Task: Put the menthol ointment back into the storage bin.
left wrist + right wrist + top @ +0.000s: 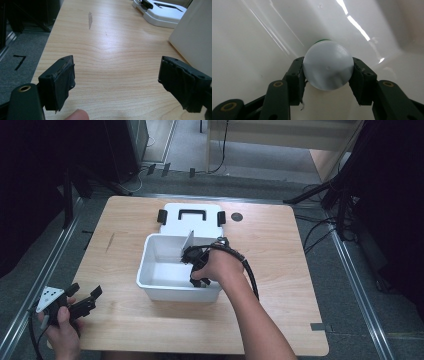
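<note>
Over at the left edge of the table (125, 320), the left gripper (87, 299) rests in the person's left hand (64, 330) near the front corner, with its grey three-cornered plate (50, 297) on top. Its jaws stand wide apart with nothing between them; in the left gripper view they frame bare wood grain, and a fingertip (76, 115) pokes in at the bottom edge. That gripper sits well apart from the white bin (150, 285), whose outer wall shows at the right of the left gripper view.

Moving toward the middle, the bin stands open on the table, and a thin grey divider (187, 245) rises upright inside it near the far wall. Behind the bin lies its white lid (192, 222), flat on the wood, with a black handle and black clips at either side. A small dark round mark (237, 216) sits on the table just right of the lid.

Further right, the right hand (220, 267) reaches down into the bin, the cable (250, 270) looping off behind the wrist. The right gripper (327, 75) is clamped on a white ball (327, 66), one pad pressing each side. A sliver of green shows at the ball's far side. The ball is inside the bin, low against its glossy white wall.
</note>
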{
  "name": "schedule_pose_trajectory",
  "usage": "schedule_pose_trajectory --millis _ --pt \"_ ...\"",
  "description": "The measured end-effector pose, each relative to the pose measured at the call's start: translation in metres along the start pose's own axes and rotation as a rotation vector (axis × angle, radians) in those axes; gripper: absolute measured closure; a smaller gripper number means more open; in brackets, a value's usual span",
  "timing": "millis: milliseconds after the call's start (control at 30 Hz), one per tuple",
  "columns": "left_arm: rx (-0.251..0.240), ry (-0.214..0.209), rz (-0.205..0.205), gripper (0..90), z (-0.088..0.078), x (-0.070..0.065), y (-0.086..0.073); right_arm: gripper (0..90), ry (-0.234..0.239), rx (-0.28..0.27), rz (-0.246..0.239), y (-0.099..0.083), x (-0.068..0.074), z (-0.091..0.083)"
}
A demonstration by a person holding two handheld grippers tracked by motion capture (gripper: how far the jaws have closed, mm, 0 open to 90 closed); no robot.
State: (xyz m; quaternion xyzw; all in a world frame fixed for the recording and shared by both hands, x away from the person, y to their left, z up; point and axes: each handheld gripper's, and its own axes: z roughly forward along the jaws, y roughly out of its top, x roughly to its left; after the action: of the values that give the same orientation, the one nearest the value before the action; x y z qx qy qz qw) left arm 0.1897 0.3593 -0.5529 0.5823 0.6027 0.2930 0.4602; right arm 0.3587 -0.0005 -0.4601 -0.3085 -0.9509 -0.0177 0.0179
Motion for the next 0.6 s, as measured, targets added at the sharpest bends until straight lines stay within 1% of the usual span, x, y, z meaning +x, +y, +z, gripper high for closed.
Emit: schedule_pose_trajectory --millis 33,67,133,233,300,433,600 --pt "0.000 0.000 -0.001 14.4 0.0000 0.0000 0.0000 51.0 -0.007 0.010 -0.008 -0.0001 -0.0003 0.0014" --pt "0.001 -0.001 -0.001 14.4 -0.0001 0.0001 0.0000 50.9 -0.013 0.016 -0.006 -0.0003 -0.0002 0.0028" --pt "0.002 -0.001 -0.003 14.4 -0.0001 0.0003 0.0001 50.9 -0.014 0.024 -0.010 -0.0009 -0.0012 0.0052" --pt "0.003 0.000 -0.002 14.4 0.0000 0.0002 0.0001 50.8 -0.008 0.034 0.000 -0.0018 -0.0019 0.0070" --pt "0.003 0.000 -0.002 14.4 0.0000 0.0002 0.0001 50.6 -0.007 0.030 0.002 -0.0019 -0.0023 0.0071" --pt "0.002 -0.001 -0.004 14.4 0.0000 0.0002 0.0000 49.7 -0.009 0.037 0.004 -0.0017 -0.0016 0.0074" --pt "0.001 -0.001 -0.005 14.4 -0.0001 0.0003 0.0000 47.7 -0.001 0.024 0.005 -0.0025 -0.0019 0.0065"
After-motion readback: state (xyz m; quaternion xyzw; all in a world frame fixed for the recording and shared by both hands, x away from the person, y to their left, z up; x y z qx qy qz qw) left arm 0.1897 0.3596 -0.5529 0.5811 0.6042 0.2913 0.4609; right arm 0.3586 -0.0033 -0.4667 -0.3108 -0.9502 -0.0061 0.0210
